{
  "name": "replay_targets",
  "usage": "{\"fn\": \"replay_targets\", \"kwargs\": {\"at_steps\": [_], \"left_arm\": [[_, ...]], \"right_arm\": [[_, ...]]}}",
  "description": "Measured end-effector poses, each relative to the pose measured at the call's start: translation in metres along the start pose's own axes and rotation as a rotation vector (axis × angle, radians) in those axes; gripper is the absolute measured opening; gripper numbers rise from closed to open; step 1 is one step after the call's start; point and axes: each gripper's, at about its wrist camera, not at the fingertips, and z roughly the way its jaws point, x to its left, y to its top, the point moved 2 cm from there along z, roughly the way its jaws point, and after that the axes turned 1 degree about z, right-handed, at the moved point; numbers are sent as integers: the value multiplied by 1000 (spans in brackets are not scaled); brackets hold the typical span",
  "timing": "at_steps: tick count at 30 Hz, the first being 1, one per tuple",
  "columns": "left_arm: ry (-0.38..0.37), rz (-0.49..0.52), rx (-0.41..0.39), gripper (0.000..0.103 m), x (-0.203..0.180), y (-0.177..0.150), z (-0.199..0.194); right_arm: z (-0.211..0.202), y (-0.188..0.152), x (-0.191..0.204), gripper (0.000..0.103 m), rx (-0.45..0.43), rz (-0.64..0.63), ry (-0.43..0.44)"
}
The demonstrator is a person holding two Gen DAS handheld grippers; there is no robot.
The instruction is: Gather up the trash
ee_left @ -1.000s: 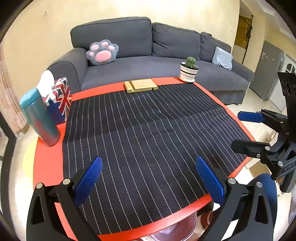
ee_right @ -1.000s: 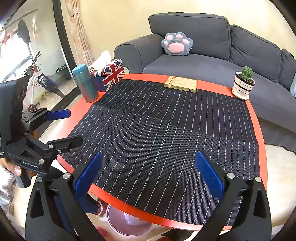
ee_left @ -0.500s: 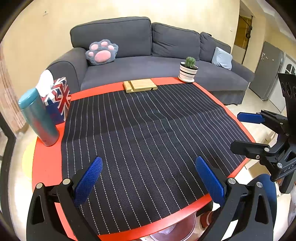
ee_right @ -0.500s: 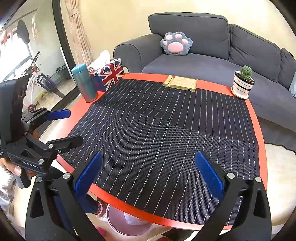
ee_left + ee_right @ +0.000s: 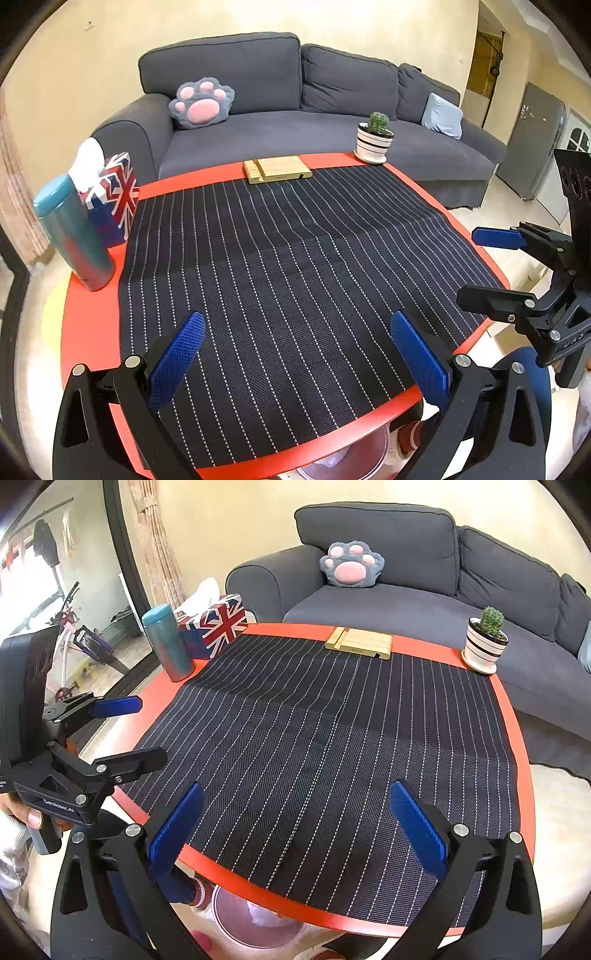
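- Red round table (image 5: 88,325) carries a black pinstriped mat (image 5: 295,266); no loose trash visible anywhere on it.
- Task's thing: a translucent bin (image 5: 255,919) sits on the floor under the table's near edge, below and slightly left of the right gripper (image 5: 295,823); it holds some pale scraps.
- Left gripper (image 5: 299,354): fingers wide apart, empty, above the near edge. Right gripper: likewise apart, empty.
- Judgement: the right gripper seems nearer the bin; its long axis does not apply, it is round.
- Count along the far and left edges: one teal tumbler (image 5: 74,232), one Union Jack tissue box (image 5: 114,199), one wooden stand (image 5: 277,168), one potted cactus (image 5: 375,138).
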Motion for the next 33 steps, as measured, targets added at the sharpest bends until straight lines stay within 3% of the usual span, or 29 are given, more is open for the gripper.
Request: {"fn": "replay_targets", "kwargs": {"at_steps": [33], "left_arm": [[-14,-7,7,97,-5,0,3]], "right_arm": [[2,-2,1,99,3,1,2]]}}
